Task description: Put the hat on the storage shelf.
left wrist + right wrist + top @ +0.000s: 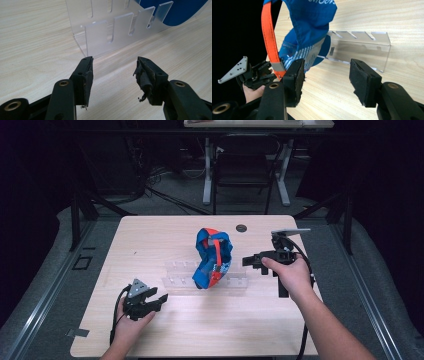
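Blue fabric cap with orange strap (213,257) already sits on the clear slotted acrylic rack (235,283); our left gripper (156,301) at seven o'clock and right gripper (253,261) at three gape empty, seemingly finished

Blue fabric cap on a clear slotted rack, mid-table.

The blue fabric cap with an orange strap (212,257) stands propped upright on the clear acrylic slotted rack (175,275), which lies lengthwise across the table's centre, nearer the front edge than the back; the cap sits toward the rack's right end.
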Tool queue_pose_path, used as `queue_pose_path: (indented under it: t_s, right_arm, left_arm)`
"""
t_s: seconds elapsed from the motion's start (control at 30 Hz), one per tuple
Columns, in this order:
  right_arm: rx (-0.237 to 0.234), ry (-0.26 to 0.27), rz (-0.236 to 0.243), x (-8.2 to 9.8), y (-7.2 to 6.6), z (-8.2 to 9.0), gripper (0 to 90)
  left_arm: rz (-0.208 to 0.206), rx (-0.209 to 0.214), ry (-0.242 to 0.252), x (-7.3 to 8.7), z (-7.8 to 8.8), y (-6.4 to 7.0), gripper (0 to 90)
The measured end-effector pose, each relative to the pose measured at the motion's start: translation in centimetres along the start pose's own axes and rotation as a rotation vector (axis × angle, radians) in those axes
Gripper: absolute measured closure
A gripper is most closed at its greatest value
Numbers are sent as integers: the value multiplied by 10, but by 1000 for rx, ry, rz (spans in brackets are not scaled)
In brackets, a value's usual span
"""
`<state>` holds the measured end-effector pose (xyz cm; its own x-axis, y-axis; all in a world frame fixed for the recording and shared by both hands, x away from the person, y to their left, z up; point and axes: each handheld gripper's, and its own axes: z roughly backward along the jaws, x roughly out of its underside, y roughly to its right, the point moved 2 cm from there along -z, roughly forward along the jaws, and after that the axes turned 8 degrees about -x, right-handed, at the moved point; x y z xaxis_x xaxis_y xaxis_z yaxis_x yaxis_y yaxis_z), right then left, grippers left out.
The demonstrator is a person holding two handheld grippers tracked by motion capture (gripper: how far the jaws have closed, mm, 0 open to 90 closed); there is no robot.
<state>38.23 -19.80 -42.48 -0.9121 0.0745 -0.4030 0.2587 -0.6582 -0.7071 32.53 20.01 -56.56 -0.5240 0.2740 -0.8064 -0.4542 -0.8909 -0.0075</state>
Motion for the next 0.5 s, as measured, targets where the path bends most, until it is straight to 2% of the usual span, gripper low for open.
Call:
queue_pose_path:
  t_s: [0.1, 0.3, 0.5]
  right_arm:
    - [0, -7, 6, 4, 4, 1, 448]
    - [7, 3, -23, 10, 15, 0, 441]
    - [24, -3, -18, 19, 25, -2, 438]
  left_arm:
    - [-4, -2, -3, 0, 0, 0, 482]
    - [-3, -2, -3, 0, 0, 0, 481]
    - [2, -1, -2, 0, -1, 0, 481]
